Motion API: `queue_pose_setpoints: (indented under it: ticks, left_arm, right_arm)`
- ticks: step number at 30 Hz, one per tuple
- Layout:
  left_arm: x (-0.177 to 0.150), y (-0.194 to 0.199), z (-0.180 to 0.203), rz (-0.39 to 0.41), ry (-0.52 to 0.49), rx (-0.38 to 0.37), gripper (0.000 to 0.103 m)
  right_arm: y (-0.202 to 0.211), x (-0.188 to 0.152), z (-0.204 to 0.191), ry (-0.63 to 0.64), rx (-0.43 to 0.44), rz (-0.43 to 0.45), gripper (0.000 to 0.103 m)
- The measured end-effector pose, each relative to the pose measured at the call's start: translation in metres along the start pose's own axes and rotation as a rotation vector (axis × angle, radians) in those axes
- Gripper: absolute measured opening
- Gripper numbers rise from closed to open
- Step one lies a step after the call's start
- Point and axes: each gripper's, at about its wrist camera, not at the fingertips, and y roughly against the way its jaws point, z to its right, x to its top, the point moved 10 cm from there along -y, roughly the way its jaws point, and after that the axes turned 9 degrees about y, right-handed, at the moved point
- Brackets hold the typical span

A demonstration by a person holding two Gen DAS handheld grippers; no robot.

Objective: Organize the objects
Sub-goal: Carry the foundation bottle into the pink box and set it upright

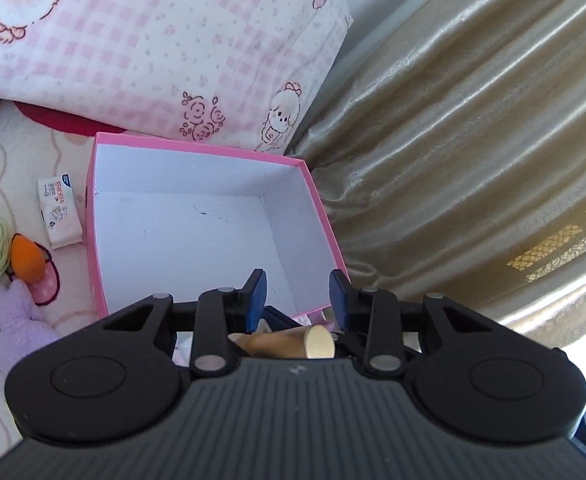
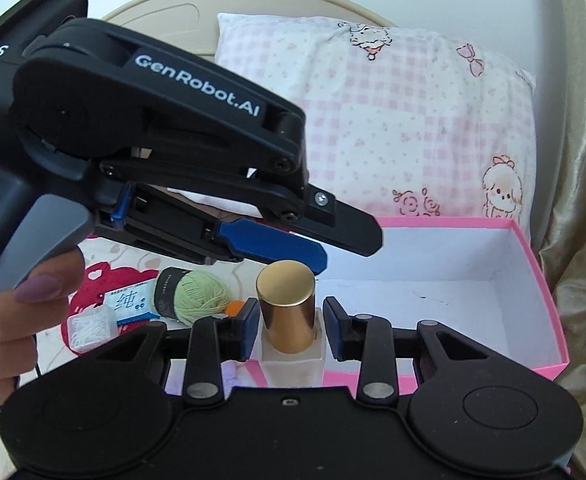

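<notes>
**Bottle poised at the box**

The right gripper [image 2: 287,322] grasps a gold-capped bottle [image 2: 289,312] just beside the empty pink box [image 2: 533,276]. The left gripper [image 1: 297,298], jaws released, hovers over the box. Next: carry the bottle in and let go.

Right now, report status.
Right gripper around gold-capped bottle, contact unclear. Left gripper open above pink box. Box empty; nothing blocking.

My right gripper [image 2: 289,322] holds a frosted bottle [image 2: 291,350] with gold cap [image 2: 287,306], pads either side of it. Left gripper [image 2: 333,246] hangs above the cap. Pink box [image 2: 549,312] open, just behind. Green yarn ball [image 2: 201,298] left, on bed.
</notes>
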Motion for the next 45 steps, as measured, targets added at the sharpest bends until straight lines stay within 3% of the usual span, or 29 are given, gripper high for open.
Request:
queue_pose_setpoints:
  ticks: [4,10,16,21,26,32,42,45]
  left_arm:
    - [0.009,-0.009,-0.010,0.003,0.021,0.017,0.033]
    - [0.013,-0.034,-0.034,-0.026,0.052,0.057,0.033]
    - [0.008,-0.082,-0.041,-0.138,0.033,0.091,0.033]
    - [0.000,-0.120,-0.054,-0.241,0.130,0.096,0.032]
    - [-0.002,-0.144,-0.065,-0.269,0.222,0.101,0.030]
    - [0.000,-0.150,-0.079,-0.249,0.274,0.094,0.030]
    - [0.010,-0.153,-0.087,-0.196,0.226,0.129,0.030]
    - [0.012,-0.158,-0.088,-0.213,0.230,0.121,0.030]
  right_arm:
    - [-0.003,0.003,0.021,-0.046,-0.005,-0.022,0.040]
    - [-0.021,0.009,0.064,-0.054,-0.089,-0.072,0.039]
    - [-0.061,-0.003,0.103,-0.072,-0.098,-0.287,0.039]
    - [-0.090,-0.023,0.130,-0.131,-0.079,-0.472,0.039]
    - [-0.114,-0.043,0.145,-0.144,-0.091,-0.584,0.039]
    - [-0.134,-0.035,0.149,-0.130,-0.095,-0.556,0.039]
    - [-0.167,-0.039,0.167,-0.163,-0.143,-0.547,0.040]
    - [-0.156,-0.044,0.167,-0.239,-0.106,-0.548,0.051]
